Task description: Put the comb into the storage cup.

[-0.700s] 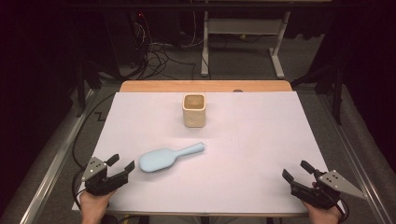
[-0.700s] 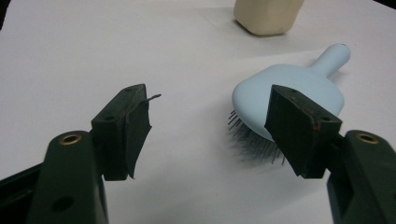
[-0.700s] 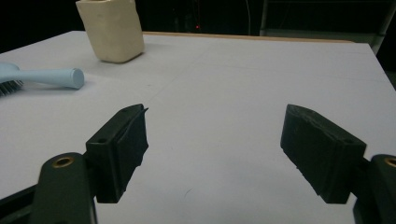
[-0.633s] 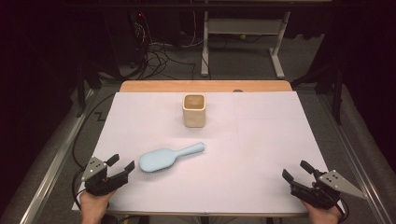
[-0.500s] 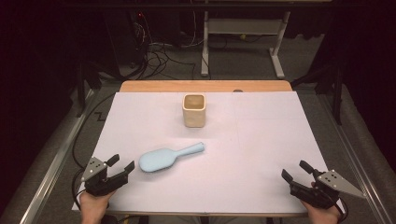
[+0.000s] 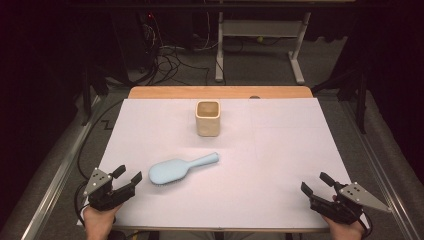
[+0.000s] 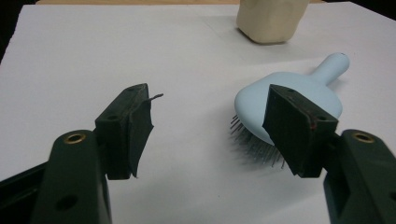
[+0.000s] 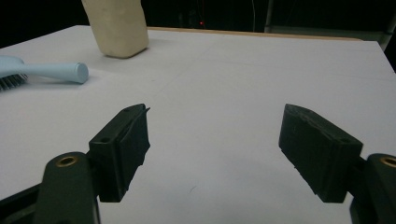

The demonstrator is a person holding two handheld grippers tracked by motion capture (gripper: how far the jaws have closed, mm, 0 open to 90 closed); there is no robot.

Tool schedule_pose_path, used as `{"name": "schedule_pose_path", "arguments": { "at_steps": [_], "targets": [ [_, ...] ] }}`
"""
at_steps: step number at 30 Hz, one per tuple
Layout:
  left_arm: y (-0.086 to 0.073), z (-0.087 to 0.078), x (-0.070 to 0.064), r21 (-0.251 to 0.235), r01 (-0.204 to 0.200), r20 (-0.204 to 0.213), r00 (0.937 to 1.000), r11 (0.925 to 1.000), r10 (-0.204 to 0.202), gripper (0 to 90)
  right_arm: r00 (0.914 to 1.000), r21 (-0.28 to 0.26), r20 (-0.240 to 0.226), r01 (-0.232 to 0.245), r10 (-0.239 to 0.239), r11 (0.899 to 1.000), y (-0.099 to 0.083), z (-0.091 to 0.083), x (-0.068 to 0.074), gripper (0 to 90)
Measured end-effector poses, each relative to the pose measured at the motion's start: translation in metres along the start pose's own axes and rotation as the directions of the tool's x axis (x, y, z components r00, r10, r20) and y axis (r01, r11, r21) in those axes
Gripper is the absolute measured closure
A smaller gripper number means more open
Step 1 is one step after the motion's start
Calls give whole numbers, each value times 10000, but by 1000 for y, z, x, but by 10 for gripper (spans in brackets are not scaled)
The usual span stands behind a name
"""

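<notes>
My left claw (image 6: 127, 176) gapes empty just beside the hairbrush (image 6: 181, 168); its rounded back could slip sideways when squeezed.

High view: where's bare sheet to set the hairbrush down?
Free: the wide stretch between the cup and the right gripper, and the left strip beyond the left gripper. Tightest: around the hairbrush, near the left gripper.

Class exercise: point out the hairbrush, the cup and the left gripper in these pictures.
hairbrush (image 6: 172, 171), high view, back of its light blue head.
cup (image 6: 207, 118), high view, its beige front wall.
left gripper (image 6: 127, 175), high view, midway between its open fingertips.
</notes>
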State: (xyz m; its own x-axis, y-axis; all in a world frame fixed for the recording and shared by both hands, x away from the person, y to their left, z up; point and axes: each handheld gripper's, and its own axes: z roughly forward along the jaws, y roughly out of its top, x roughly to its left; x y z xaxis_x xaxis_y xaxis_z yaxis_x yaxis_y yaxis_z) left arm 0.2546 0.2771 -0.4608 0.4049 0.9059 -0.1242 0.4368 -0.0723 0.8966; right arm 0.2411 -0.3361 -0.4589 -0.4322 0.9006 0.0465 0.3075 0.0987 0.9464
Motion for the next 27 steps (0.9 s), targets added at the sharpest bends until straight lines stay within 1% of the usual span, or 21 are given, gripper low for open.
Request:
{"name": "schedule_pose_path", "arguments": {
  "at_steps": [11, 21, 25, 27],
  "targets": [
    [3, -1, -2, -169, 3, 132, 9999, 9999, -1, 334, 10000, -13, -42, 16, -16, 10000, 0, 0, 0, 248],
    [7, 1, -9, -226, -94, 359, 9993, 9997, 102, 337, 9999, 8, -137, -26, 26, 10000, 0, 1, 1, 248],
    [9, 4, -11, -218, 6, 449, 9990, 9998, 4, 338, 9999, 22, -155, -27, 27, 10000, 0, 1, 1, 248],
    [10, 5, -12, -231, -13, 472, 9989, 9997, 24, 339, 9998, 57, -188, -59, 60, 10000, 0, 2, 1, 248]
  ]
}}
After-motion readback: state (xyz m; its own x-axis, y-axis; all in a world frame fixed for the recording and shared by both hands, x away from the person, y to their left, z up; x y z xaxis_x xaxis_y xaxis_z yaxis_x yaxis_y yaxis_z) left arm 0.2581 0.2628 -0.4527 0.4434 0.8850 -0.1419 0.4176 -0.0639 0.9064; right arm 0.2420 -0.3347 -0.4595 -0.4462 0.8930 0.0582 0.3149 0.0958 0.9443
